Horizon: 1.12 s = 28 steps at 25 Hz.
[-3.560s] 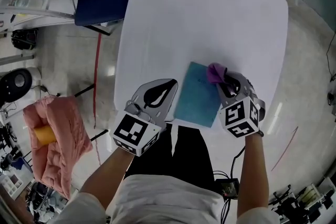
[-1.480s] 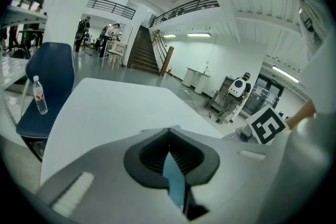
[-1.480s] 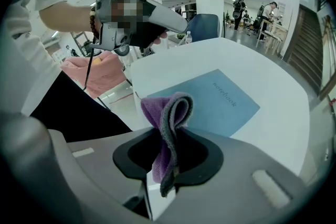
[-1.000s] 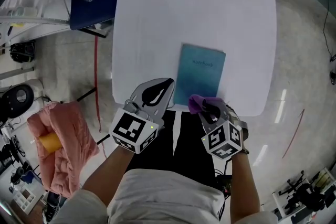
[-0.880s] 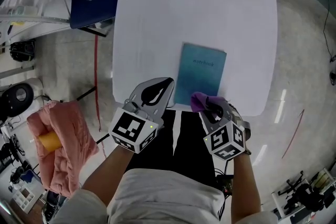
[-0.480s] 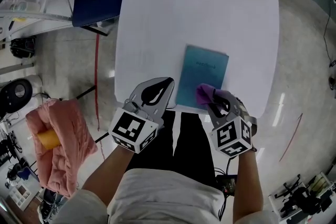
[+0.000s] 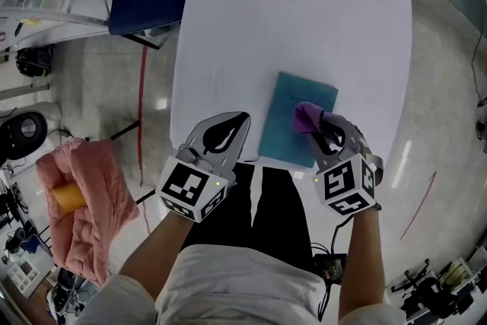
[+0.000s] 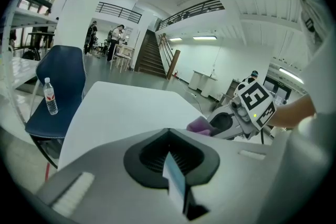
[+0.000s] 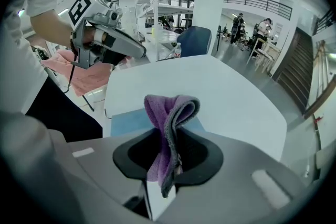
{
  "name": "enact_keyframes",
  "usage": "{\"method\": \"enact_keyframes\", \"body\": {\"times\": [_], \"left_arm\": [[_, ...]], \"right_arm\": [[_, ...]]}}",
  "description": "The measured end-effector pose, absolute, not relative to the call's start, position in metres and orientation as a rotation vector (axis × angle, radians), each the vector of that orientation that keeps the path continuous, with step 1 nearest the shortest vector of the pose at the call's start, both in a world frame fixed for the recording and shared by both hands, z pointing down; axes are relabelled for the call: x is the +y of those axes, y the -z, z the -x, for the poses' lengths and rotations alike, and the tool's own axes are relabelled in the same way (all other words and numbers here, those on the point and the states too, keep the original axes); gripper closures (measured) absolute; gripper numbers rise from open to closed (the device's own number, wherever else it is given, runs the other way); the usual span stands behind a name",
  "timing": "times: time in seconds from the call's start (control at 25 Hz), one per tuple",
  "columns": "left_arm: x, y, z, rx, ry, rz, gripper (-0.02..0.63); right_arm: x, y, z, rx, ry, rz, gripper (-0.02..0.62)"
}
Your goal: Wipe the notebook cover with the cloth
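The right hand-held gripper [image 7: 323, 127] pinched the cloth [image 7: 307, 116] against the notebook [image 7: 283, 122]; the left hand-held gripper [image 7: 240, 120], closed and empty, hung just left of the notebook.

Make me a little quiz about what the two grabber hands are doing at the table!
1. Pick one: what does the right gripper pinch?
A. a sponge
B. a purple cloth
C. a pen

2. True or false: the left gripper holds a cloth too.

3. Fill in the word: the teal notebook lies flat on the white ____.

Key
1. B. The jaws are shut on the purple cloth, which rests on the notebook.
2. False. Its jaws are together with nothing between them, and it sits beside the notebook.
3. table
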<state>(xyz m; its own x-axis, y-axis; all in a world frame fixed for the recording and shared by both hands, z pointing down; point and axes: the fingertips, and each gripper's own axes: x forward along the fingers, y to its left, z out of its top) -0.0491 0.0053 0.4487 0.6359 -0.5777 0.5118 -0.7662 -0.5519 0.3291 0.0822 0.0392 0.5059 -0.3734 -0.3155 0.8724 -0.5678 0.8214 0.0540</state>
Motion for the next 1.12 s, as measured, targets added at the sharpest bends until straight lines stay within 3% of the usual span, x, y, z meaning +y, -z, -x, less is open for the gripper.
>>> {"method": "enact_keyframes", "body": {"times": [1.12], "left_arm": [[-0.035, -0.471, 0.094, -1.115, -0.474, -2.241, 0.605]], "right_arm": [[-0.036, -0.532, -0.048, -1.937, -0.211, -0.542, 0.486]]}}
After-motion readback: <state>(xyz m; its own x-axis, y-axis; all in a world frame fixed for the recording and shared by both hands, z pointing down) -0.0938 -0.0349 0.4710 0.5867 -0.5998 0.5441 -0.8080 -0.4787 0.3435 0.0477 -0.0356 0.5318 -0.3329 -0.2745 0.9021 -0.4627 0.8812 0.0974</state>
